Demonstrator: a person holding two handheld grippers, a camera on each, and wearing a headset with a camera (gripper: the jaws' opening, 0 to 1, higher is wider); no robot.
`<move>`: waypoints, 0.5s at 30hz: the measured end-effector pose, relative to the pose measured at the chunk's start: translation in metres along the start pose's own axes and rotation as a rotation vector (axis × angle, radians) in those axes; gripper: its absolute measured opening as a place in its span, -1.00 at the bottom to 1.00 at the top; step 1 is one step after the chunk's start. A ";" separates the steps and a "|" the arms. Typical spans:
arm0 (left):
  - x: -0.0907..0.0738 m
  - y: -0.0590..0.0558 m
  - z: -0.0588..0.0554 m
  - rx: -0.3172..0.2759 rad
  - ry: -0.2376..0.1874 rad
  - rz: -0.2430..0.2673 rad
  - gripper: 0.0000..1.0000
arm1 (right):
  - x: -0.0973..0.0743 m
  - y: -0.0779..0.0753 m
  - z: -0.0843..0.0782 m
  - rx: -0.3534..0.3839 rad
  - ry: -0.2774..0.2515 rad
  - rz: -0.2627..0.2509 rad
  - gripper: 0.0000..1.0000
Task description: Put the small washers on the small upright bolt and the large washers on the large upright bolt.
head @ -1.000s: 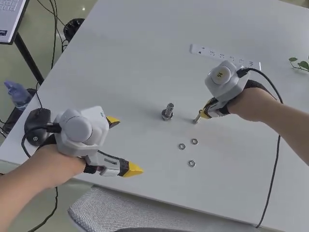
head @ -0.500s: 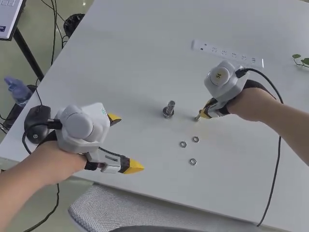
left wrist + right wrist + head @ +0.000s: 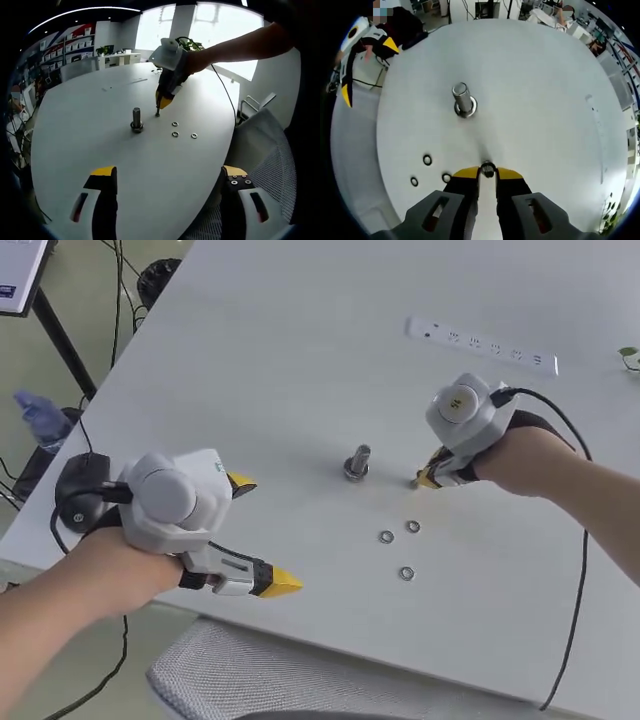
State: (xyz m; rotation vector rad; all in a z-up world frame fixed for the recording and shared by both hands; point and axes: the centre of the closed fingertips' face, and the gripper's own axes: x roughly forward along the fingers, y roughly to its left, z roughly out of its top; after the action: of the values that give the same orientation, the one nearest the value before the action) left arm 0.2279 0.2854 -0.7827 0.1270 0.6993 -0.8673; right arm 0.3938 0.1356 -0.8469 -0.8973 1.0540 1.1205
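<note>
Washers (image 3: 386,537) lie loose at 5 o'clock of the large bolt (image 3: 357,462), my left tongs (image 3: 262,532) gape idle, and my right tongs (image 3: 425,481) pinch a small round piece (image 3: 488,170) atop the small bolt (image 3: 157,114) at 3 o'clock, so an off-centre release could send it rolling.

The small bolt (image 3: 488,169) is mostly hidden between the right gripper's (image 3: 487,173) jaws (just its top peeks out).
</note>
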 end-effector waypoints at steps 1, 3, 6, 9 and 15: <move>0.000 0.000 0.000 0.000 -0.001 -0.001 0.70 | 0.000 0.000 0.000 -0.002 0.001 -0.001 -0.76; 0.000 0.001 -0.002 -0.001 0.003 -0.002 0.69 | 0.002 0.000 -0.001 -0.014 0.011 -0.004 -0.76; -0.002 0.002 -0.004 -0.001 0.011 0.000 0.69 | 0.004 0.001 -0.002 -0.009 0.014 0.004 -0.76; -0.003 0.003 -0.005 -0.004 0.013 -0.001 0.68 | 0.006 0.003 -0.003 -0.011 0.018 0.008 -0.76; -0.003 0.005 -0.007 -0.003 0.022 -0.002 0.66 | 0.011 0.004 -0.006 -0.008 0.018 0.013 -0.75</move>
State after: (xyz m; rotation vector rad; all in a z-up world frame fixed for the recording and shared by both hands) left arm 0.2267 0.2931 -0.7873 0.1329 0.7212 -0.8677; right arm 0.3896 0.1333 -0.8593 -0.9096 1.0725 1.1302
